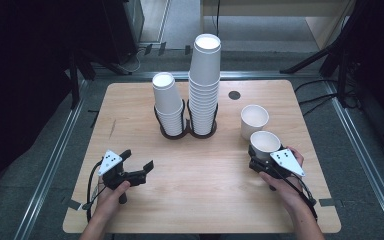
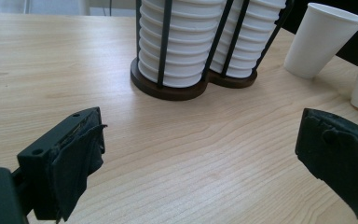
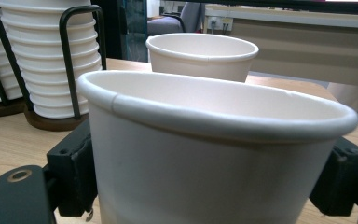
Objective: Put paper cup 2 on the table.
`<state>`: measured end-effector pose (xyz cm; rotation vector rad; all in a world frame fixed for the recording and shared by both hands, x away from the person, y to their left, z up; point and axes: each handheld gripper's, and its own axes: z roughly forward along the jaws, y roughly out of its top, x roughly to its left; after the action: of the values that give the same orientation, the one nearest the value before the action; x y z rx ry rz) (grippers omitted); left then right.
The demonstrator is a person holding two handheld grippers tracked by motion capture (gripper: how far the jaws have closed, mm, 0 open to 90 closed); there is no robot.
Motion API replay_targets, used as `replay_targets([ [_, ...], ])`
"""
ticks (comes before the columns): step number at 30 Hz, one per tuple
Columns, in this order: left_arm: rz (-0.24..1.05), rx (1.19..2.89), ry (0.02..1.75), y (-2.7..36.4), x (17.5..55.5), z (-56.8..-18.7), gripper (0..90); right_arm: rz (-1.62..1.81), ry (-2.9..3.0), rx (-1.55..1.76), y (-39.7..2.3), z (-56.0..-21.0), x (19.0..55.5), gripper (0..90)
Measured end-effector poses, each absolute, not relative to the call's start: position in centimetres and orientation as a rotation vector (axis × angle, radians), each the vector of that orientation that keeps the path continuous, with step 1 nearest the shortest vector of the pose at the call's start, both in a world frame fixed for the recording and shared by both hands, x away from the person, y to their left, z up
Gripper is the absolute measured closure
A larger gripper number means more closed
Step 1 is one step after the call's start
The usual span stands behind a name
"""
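A white paper cup (image 1: 265, 141) stands upright on the wooden table (image 1: 205, 190) at the right, and my right gripper (image 1: 264, 155) is shut on its lower wall. In the right gripper view the cup (image 3: 205, 158) sits between both black jaws, which touch its sides. Just behind it stands a second empty cup (image 1: 254, 119), also upright (image 3: 200, 56). My left gripper (image 1: 139, 159) rests low at the front left, open with nothing between its jaws (image 2: 200, 154).
A dark double wire holder (image 1: 187, 132) at the table's middle back carries a short cup stack (image 1: 166, 100) and a tall one (image 1: 204, 80). A dark round hole (image 1: 234, 95) lies behind the loose cups. Bare wood lies between the two hands.
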<state>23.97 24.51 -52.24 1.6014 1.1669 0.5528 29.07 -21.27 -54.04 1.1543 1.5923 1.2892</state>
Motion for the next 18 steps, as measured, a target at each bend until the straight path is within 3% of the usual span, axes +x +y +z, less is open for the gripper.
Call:
replay_targets([
  [18, 0.542, 1.608, 1.171, 24.5, 24.0, -52.4, 1.4, 1.297, 1.621, 1.126, -21.9, -54.1, 27.0, 7.3],
])
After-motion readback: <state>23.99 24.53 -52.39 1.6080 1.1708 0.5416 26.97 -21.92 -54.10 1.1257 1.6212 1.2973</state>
